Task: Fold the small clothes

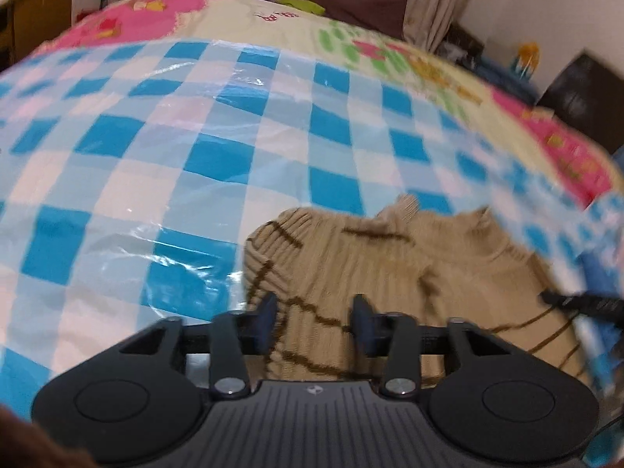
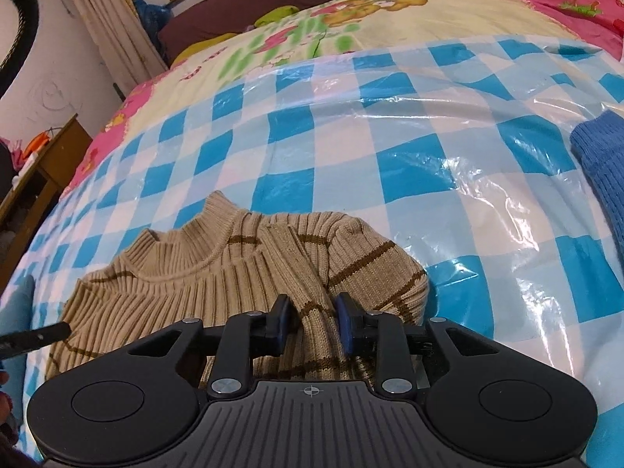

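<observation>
Gripping a bunched ridge of the beige striped sweater (image 2: 241,273) on the checked plastic sheet (image 2: 390,148), right gripper (image 2: 311,321) sits nearer the folded sleeve side while left gripper (image 1: 315,321) straddles knit, pad contact unclear.

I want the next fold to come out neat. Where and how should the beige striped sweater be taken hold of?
Probably by its near hem edge, coming from the near side with both grippers. The beige striped sweater lies with its collar pointing away, so the hem faces the grippers. The right gripper already pinches a ridge there; the left gripper stands open over the knit.
</observation>
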`<state>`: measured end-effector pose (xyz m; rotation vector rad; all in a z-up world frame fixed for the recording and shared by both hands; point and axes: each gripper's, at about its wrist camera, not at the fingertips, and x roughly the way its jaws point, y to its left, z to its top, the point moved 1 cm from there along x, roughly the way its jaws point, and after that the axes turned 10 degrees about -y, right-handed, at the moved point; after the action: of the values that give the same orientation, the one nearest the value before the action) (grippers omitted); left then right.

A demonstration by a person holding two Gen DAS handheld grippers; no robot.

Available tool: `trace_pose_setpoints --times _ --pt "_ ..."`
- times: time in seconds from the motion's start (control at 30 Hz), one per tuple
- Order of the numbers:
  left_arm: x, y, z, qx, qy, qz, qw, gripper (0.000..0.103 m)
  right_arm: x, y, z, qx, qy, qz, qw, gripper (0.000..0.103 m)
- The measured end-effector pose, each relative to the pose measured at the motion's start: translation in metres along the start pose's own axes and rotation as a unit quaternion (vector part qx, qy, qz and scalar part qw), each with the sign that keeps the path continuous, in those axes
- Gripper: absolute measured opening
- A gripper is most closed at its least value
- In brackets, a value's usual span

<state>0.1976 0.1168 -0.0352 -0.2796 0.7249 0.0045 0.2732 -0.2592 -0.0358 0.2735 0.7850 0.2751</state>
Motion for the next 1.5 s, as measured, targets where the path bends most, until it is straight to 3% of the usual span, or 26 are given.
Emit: trace_pose_setpoints --times 0.07,0.23,0.37,0.6,0.8,0.97,1.07,1.23,1.33,1.5 --pt "-0.004 -0.002 0.001 0.003 -0.002 0.009 1.0 0.029 -0.002 0.0 0.001 0.003 -0.002 -0.005 1.0 0.024" --pt "-0.014 -0.009 0.004 0.034 -0.02 0.013 0.9991 0.029 -0.009 0.002 -0.002 -0.003 -0.006 0.005 1.0 0.024" --pt "0.007 -0.009 0.007 0.03 0.017 0.015 0.9993 0.029 -0.003 0.005 -0.002 -0.007 0.0 0.002 1.0 0.027" --pt "0.003 -0.007 0.013 0.016 -0.005 0.013 0.9998 0.034 -0.003 0.004 0.0 -0.01 0.003 0.006 1.0 0.027" --pt "0.03 -0.013 0.015 0.034 0.024 0.028 0.9987 0.035 0.0 0.006 -0.002 -0.015 0.002 -0.004 1.0 0.024" --pt "0.025 -0.018 0.02 0.038 0.023 0.02 0.9988 0.013 -0.008 0.004 0.001 -0.007 -0.009 -0.005 1.0 0.007" --pt "0.009 -0.022 0.025 0.046 0.004 0.006 0.9989 0.011 -0.02 -0.001 0.007 0.007 -0.026 0.006 1.0 0.005" --pt "-0.018 -0.016 0.04 0.016 -0.037 -0.014 0.9991 0.011 -0.047 -0.001 0.016 0.022 -0.063 0.026 0.997 0.005" --pt "-0.018 -0.008 0.044 0.005 -0.051 -0.002 0.9987 0.011 -0.054 -0.004 0.022 0.036 -0.087 0.026 0.995 0.005" --pt "0.011 0.015 0.028 -0.023 -0.027 0.035 0.9988 0.011 -0.034 -0.014 0.023 0.057 -0.091 -0.008 0.994 0.005"
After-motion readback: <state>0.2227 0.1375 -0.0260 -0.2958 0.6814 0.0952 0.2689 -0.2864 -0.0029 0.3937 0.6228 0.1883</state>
